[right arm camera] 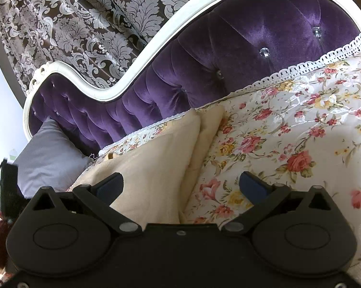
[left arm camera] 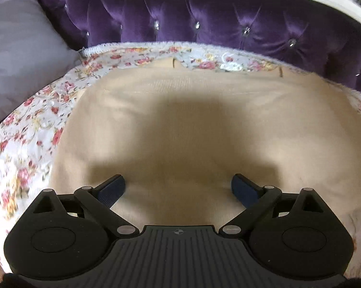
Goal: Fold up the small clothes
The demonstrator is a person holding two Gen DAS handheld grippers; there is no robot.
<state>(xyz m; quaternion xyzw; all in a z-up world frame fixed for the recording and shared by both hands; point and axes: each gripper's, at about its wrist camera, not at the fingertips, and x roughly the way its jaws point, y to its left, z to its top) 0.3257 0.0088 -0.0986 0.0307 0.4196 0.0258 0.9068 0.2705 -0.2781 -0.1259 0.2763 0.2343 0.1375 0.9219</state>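
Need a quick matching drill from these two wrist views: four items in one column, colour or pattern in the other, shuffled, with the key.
Items
1. garment
2. sofa back
3. cushion
4. sofa cover

Looks
A. plain grey
B. white with red and yellow flowers, lace edge
C. plain beige
D. tufted purple velvet with shiny buttons

Pairs: 1-C, 2-D, 3-A, 4-B

The garment lies on the sofa cover; the cushion rests against the sofa back at the garment's left. The left tool and the right tool are both open and hold nothing.
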